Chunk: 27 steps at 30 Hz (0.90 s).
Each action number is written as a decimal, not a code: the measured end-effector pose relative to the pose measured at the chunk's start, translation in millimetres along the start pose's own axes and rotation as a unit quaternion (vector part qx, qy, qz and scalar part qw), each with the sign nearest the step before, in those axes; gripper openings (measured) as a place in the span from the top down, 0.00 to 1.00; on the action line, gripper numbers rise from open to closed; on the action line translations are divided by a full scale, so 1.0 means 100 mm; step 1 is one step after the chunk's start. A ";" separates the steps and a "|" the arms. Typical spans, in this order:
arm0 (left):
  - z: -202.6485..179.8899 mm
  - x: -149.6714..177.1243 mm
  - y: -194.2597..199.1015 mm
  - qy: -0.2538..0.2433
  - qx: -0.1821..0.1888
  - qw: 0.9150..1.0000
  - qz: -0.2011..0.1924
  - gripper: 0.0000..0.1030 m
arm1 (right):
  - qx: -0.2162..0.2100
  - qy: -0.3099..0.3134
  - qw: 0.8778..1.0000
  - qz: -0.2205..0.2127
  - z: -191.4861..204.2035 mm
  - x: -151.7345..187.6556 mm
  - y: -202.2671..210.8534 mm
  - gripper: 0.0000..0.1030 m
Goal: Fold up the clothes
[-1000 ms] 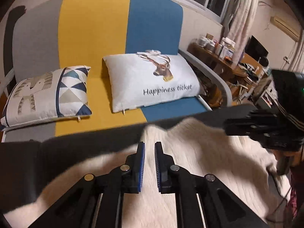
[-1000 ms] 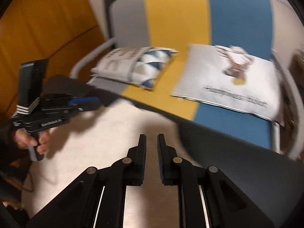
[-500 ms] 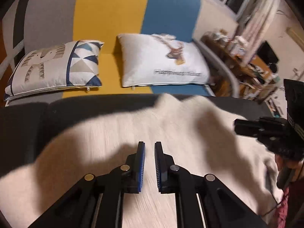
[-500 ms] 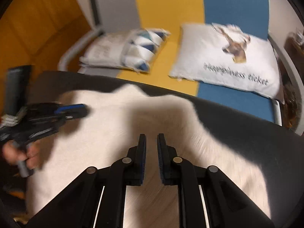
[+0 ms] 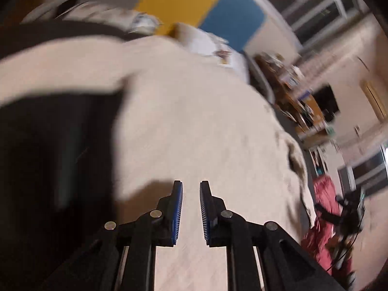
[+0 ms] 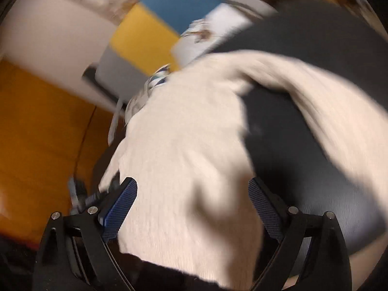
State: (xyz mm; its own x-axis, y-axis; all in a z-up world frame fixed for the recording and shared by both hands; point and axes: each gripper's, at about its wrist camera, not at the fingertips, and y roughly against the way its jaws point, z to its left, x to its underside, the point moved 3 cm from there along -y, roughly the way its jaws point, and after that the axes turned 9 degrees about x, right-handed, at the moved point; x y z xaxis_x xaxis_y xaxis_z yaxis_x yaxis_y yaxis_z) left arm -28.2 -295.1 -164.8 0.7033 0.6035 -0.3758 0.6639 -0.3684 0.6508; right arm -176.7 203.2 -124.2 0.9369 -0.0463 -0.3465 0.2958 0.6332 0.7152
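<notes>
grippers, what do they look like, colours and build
Both are black linkage frames with silver pivot bolts and two flat fingers faced with blue ridged pads. The left gripper shows pale rails down its arms; the right gripper shows cross-hatched texture on its pads. The views are blurred.

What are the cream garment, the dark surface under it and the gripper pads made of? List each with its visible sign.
Cream garment: looks like soft knitted fabric, matte, with faint ribbing; blur hides the weave.
Dark surface: smooth with a slight sheen, perhaps leatherette or plastic; cannot tell which.
Pads of the right gripper: blue, finely textured, probably rubber.
</notes>
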 end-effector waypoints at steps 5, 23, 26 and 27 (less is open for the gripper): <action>0.38 0.30 0.61 0.064 0.002 0.997 -0.043 0.87 | 0.037 -0.007 0.999 0.014 -0.13 0.29 -0.15 0.08; 0.34 0.77 0.33 0.077 0.048 0.996 0.027 0.84 | 0.070 0.047 0.996 0.041 0.13 0.82 -0.40 0.08; 0.31 0.77 0.34 0.056 0.019 0.998 0.024 0.94 | 0.078 0.058 0.994 0.046 0.16 0.84 -0.46 0.08; 0.30 0.77 0.35 0.050 0.009 0.998 0.023 0.95 | 0.078 0.059 0.994 0.046 0.16 0.85 -0.45 0.08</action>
State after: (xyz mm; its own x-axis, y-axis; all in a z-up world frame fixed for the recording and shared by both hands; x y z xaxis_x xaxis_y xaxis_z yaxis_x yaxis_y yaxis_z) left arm 57.3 -282.8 -190.5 0.7055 0.6523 -0.2771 0.6357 -0.4095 0.6544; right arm -107.4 158.2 -175.9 0.9359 0.1033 -0.3369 0.2433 0.5023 0.8298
